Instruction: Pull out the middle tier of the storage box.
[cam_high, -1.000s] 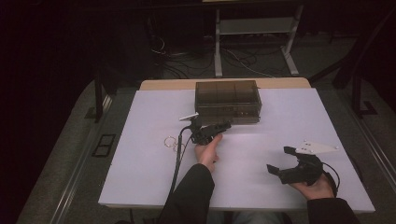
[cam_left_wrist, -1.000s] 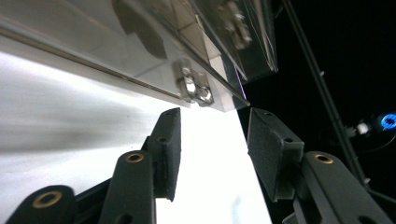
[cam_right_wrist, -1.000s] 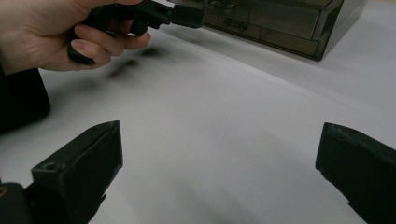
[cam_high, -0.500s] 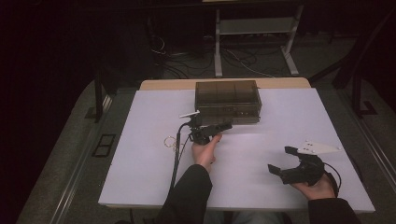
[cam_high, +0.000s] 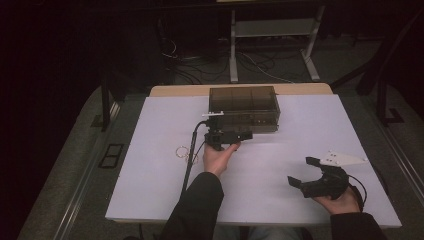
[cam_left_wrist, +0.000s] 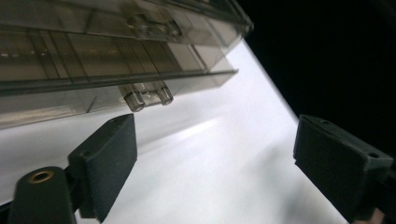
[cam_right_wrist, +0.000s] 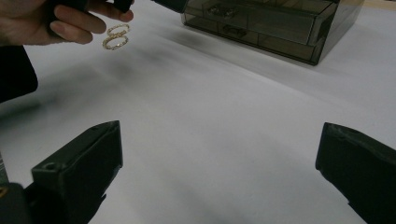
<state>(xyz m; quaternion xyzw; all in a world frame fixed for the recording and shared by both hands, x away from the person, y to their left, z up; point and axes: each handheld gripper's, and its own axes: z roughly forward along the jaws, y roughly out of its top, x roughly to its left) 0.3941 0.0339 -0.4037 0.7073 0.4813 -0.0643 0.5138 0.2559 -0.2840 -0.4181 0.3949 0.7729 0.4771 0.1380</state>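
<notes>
A smoky see-through drawer box (cam_high: 243, 106) stands at the back middle of the white table (cam_high: 150, 190). My left gripper (cam_high: 246, 135) hovers just in front of it, near the low front drawers. In the left gripper view the box's drawers with small clear handles (cam_left_wrist: 144, 95) are close above the gripper (cam_left_wrist: 219, 158). Its jaws have just been opening and stand open, with nothing between them. Two gold rings (cam_high: 182, 151) lie on the table left of the left hand. My right gripper (cam_high: 300, 171) rests open at the front right, and it (cam_right_wrist: 219, 168) is empty.
In the right gripper view the rings (cam_right_wrist: 114, 37) lie beside the left hand (cam_right_wrist: 56, 18), with the box (cam_right_wrist: 275, 23) beyond. A cable trails from the left gripper along the forearm. Dark floor, cables and a metal stand lie past the table's far edge.
The left gripper has risen a little in front of the box, and its jaws now stand wider apart. The right hand has kept still.
</notes>
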